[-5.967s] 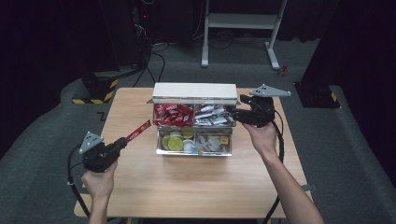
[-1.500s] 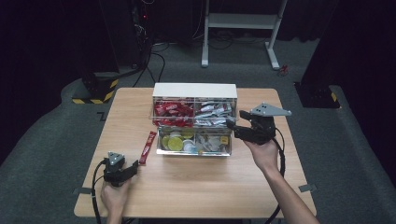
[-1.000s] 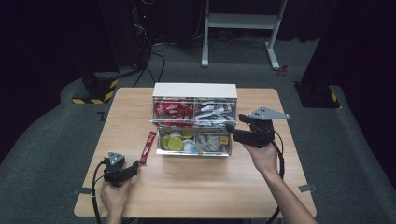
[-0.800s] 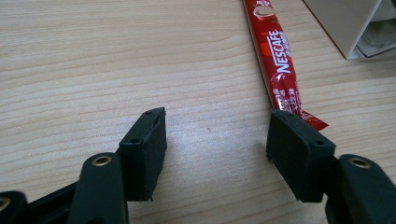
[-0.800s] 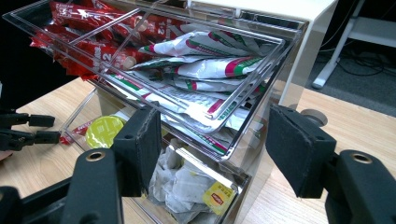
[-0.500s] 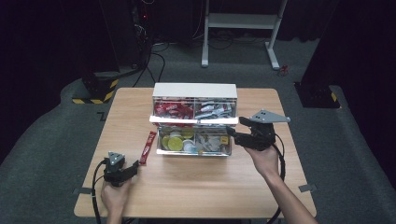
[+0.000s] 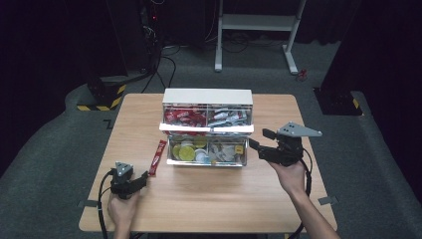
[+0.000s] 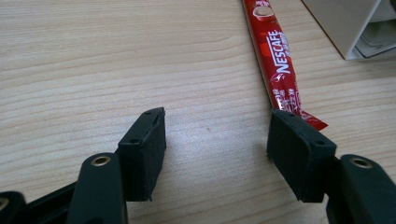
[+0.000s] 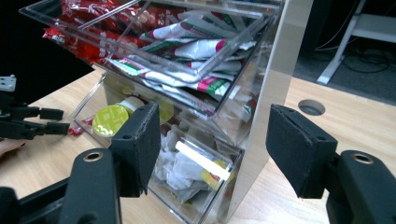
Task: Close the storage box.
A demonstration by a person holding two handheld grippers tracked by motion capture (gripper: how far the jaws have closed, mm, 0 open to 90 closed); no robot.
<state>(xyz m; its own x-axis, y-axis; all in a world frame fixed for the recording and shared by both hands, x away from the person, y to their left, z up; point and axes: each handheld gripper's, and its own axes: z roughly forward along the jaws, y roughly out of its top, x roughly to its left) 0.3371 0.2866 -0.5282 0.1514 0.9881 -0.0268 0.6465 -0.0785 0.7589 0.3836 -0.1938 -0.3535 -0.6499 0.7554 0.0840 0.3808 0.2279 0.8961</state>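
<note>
A white organiser box (image 7: 207,95) with clear drawers stands at the middle of the wooden table (image 7: 209,209). Its upper drawers (image 9: 187,42) are tipped out, with red sachets on one side and white and green ones on the other. The lower drawers hold round capsules (image 7: 186,152) and tea bags (image 9: 187,168). A red Nescafe stick (image 7: 158,157) lies on the table left of the box. My left gripper (image 7: 143,179) rests low on the table, open, and the stick's near end (image 8: 299,114) is by one pad. My right gripper (image 7: 259,139) hovers open just right of the box, its jaws empty.
A round cable hole (image 9: 311,107) sits in the table right of the box. The left gripper (image 9: 23,121) shows far off across the table. Behind the table stand a white desk frame (image 7: 259,20) and a yellow-black striped base (image 7: 102,94). Dark floor surrounds the table.
My right gripper has drawn back a little to the right, away from the box. The left gripper and the red stick have stayed where they were.
</note>
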